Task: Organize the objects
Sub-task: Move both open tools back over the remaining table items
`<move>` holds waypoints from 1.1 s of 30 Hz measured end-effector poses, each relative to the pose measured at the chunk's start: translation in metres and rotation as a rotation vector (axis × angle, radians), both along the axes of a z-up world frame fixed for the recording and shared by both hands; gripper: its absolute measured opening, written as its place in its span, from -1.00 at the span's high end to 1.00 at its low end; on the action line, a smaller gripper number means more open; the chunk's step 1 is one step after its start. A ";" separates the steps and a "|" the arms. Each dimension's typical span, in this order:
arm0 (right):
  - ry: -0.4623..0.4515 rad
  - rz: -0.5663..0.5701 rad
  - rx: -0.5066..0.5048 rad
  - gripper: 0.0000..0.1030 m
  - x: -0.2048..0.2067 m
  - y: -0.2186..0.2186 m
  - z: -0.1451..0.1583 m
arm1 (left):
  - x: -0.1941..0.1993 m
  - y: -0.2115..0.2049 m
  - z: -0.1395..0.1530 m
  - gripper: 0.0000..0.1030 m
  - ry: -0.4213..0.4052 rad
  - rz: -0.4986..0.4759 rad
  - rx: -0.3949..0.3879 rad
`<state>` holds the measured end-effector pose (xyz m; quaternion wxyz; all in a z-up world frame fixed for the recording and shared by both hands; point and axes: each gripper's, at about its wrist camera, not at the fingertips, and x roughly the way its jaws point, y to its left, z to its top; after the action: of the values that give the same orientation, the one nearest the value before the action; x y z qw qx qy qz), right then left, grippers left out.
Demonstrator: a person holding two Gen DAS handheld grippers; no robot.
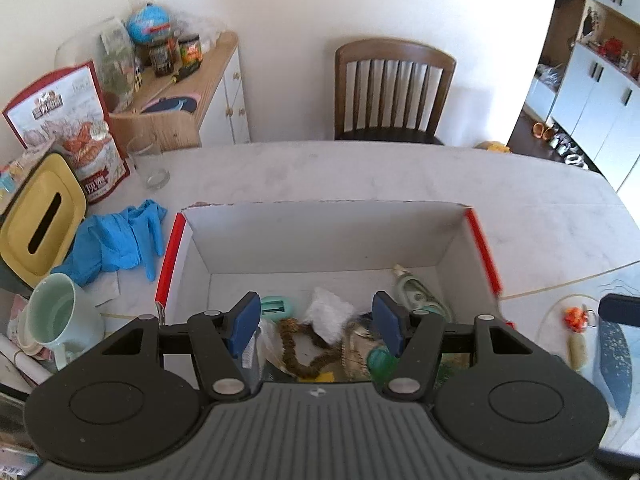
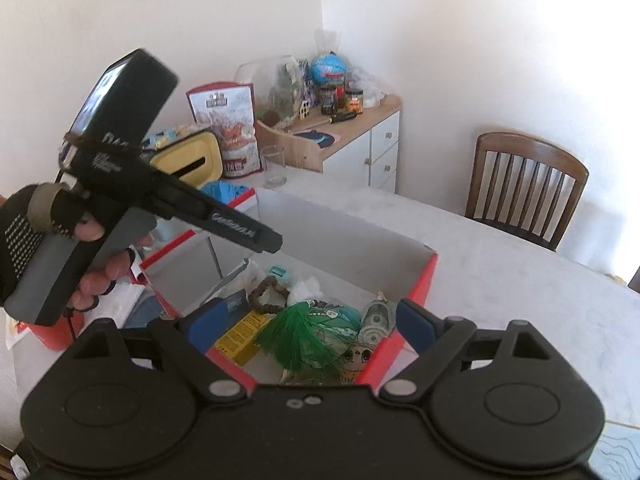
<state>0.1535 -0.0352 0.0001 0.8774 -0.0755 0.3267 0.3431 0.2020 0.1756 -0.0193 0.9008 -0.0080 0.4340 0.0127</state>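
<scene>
While we hold both grippers above the box (image 1: 484, 248), its red-edged walls stand clear below our fingers, with bare white floor at its far end. Around it lies a pale table (image 1: 360, 172), a wooden chair (image 1: 394, 92) and white wall behind, blue gloves (image 1: 116, 240) just beside the box's left wall. Our left gripper (image 1: 316, 324) stands half open, empty; our right gripper (image 2: 312, 324) gapes wide, empty. Inside the box, at its near end, lie a green tuft (image 2: 298, 340), a brown loop (image 1: 294, 354) and white paper (image 1: 328, 314).
</scene>
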 end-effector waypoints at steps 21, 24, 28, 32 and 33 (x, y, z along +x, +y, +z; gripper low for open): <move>0.045 -0.140 0.090 -0.94 -0.042 -0.132 -0.006 | -0.069 -0.089 0.015 -0.60 -0.101 -0.055 -0.039; 0.052 -0.179 0.086 -0.95 -0.044 -0.159 -0.015 | -0.073 -0.107 0.010 -0.62 -0.102 -0.071 -0.033; 0.070 -0.254 0.059 -0.95 -0.042 -0.194 -0.030 | -0.075 -0.134 0.003 -0.62 -0.092 -0.101 -0.037; 0.093 -0.309 0.041 -0.95 -0.040 -0.225 -0.042 | -0.075 -0.161 -0.005 -0.63 -0.091 -0.132 -0.036; 0.092 -0.317 0.032 -0.95 -0.040 -0.232 -0.045 | -0.075 -0.168 -0.007 -0.63 -0.090 -0.140 -0.039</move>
<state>0.1139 -0.2668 -0.0448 0.9056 0.0070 0.3689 0.2089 0.1270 0.0074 -0.0260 0.9178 0.0041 0.3926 -0.0591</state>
